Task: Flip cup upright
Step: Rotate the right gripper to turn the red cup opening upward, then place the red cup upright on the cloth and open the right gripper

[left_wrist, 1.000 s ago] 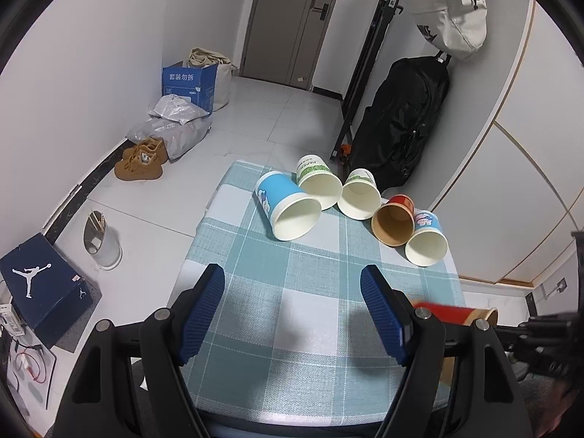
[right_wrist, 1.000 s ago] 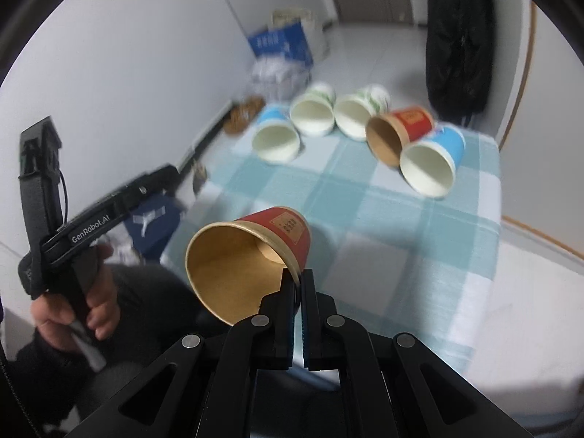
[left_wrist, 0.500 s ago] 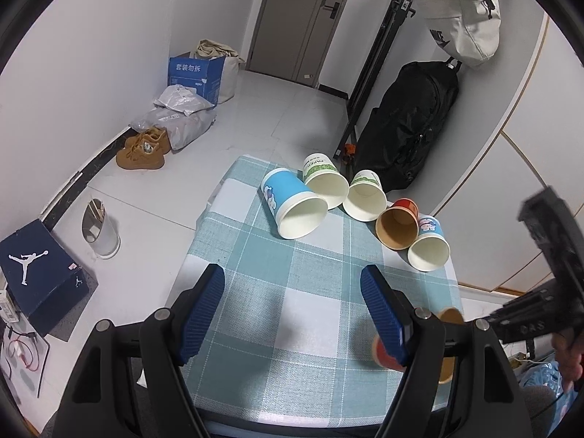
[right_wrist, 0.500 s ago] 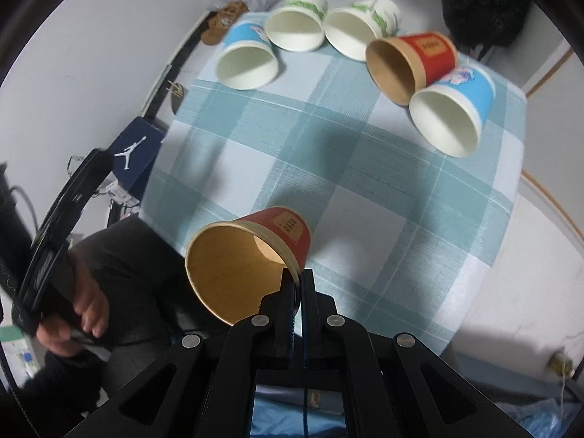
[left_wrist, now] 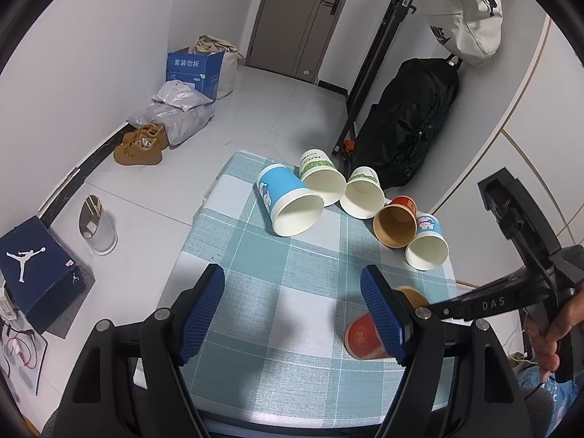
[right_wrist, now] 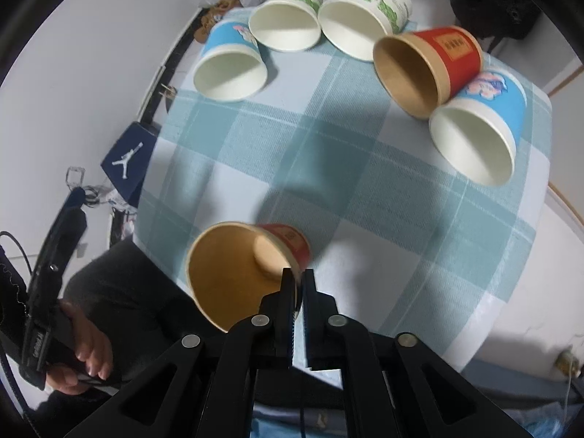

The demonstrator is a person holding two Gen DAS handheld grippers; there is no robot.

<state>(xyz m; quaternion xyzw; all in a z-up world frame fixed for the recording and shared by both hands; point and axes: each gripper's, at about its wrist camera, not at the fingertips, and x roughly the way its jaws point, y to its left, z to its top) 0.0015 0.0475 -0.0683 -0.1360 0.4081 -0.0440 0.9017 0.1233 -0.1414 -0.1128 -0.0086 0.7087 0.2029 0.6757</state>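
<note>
A red paper cup point(right_wrist: 252, 270) with a tan kraft interior and a printed label on its wall is seen near the front edge of the checked tablecloth, well apart from the other cups. Its rim is pinched at one side and its mouth is turned upward and outward. Whether its base is touching the cloth cannot be told.

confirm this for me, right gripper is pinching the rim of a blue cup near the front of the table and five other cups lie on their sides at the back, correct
Not quite: the cup pinched by the right gripper is red with a brown inside, not blue, as the right wrist view shows. The rest holds: it is near the front of the checked table, and five other cups lie on their sides at the back.
</note>
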